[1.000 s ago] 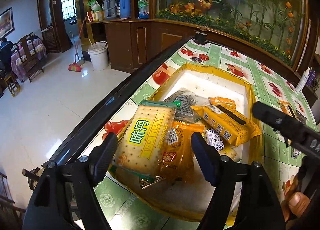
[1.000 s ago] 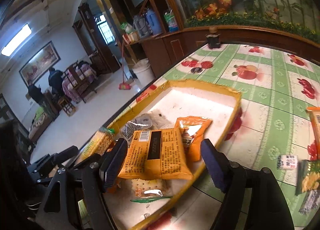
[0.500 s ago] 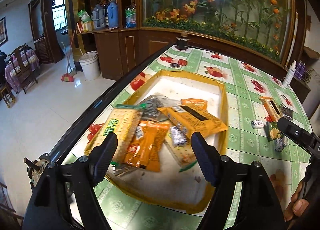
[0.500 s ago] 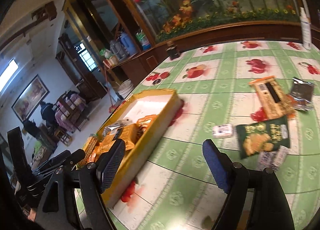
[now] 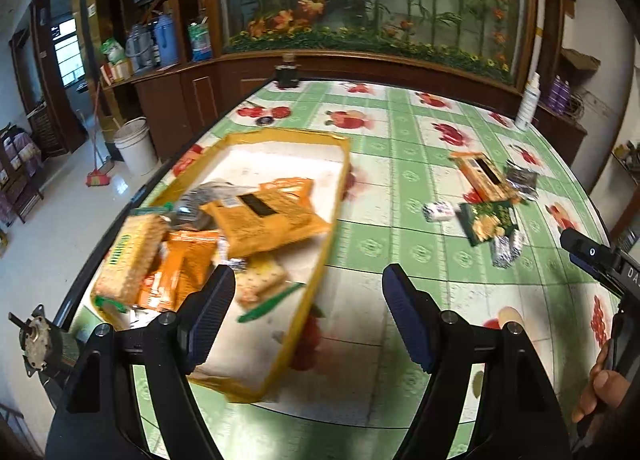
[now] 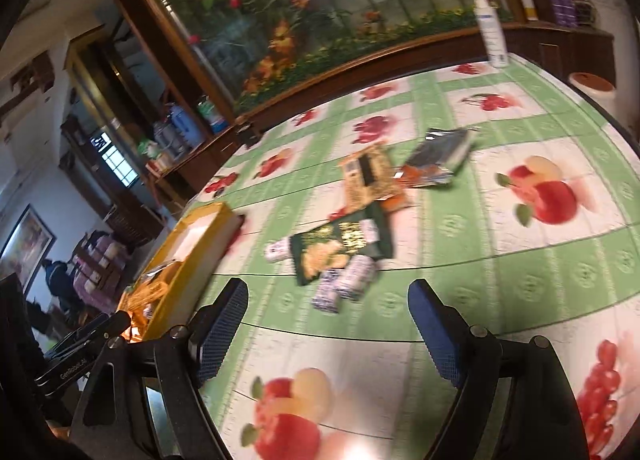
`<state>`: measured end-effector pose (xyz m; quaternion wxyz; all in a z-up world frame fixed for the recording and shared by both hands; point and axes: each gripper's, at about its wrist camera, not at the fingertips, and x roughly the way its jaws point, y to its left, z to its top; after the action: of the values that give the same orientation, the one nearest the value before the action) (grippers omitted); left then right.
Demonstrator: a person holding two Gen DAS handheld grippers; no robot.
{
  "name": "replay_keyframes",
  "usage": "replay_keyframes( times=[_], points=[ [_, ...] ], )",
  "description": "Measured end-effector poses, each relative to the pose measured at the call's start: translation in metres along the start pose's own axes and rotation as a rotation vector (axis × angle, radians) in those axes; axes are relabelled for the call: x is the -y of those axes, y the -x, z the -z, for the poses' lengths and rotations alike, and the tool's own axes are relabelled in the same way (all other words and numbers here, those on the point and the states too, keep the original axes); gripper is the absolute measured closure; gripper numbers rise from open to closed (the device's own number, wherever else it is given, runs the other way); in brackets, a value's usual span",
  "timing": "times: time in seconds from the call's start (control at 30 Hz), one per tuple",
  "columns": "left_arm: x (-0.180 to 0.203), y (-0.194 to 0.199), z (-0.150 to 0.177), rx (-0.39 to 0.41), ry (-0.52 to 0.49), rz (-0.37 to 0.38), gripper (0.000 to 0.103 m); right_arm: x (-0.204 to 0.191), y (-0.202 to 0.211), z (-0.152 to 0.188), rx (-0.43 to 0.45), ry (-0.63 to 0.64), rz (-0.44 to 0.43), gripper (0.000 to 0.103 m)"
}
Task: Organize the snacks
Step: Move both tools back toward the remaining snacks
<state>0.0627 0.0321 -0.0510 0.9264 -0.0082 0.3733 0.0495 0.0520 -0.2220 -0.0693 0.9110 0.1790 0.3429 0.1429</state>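
A yellow tray (image 5: 320,272) on the left of the table holds a big orange pack (image 5: 268,219), a cracker pack (image 5: 128,256) and several other snacks. My left gripper (image 5: 307,274) hangs open over the tray's right rim, nothing between its fingers. To the right, loose on the tablecloth, lie a green pack (image 6: 340,244), small wrapped sweets (image 6: 344,284), an orange box (image 6: 366,179) and a dark foil pack (image 6: 440,147). My right gripper (image 6: 327,288) hovers just short of the sweets with its jaws opening and empty.
A white bottle (image 6: 490,27) stands at the table's far right edge, a small black object (image 5: 287,75) at the far edge. The table's dark left edge (image 5: 120,227) drops to the floor, where a white bucket (image 5: 134,145) stands.
Both grippers swung right, away from over the tray. The right one now faces the loose snacks, its jaws slightly wider. The left one has moved to the tray's right rim.
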Motion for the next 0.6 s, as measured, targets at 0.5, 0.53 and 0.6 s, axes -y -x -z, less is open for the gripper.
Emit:
replay_keyframes(
  times=[0.5, 0.53, 0.6],
  points=[
    [0.062, -0.042, -0.013, -0.068, -0.162, 0.090, 0.027, 0.009, -0.009, 0.005, -0.054, 0.073, 0.046, 0.019],
    [0.065, -0.049, -0.017, -0.077, -0.172, 0.097, 0.027, 0.004, -0.013, 0.005, -0.061, 0.091, 0.057, 0.021],
    [0.069, -0.061, -0.022, -0.098, -0.190, 0.115, 0.027, -0.006, -0.021, 0.004, -0.073, 0.124, 0.069, 0.027]
  ],
)
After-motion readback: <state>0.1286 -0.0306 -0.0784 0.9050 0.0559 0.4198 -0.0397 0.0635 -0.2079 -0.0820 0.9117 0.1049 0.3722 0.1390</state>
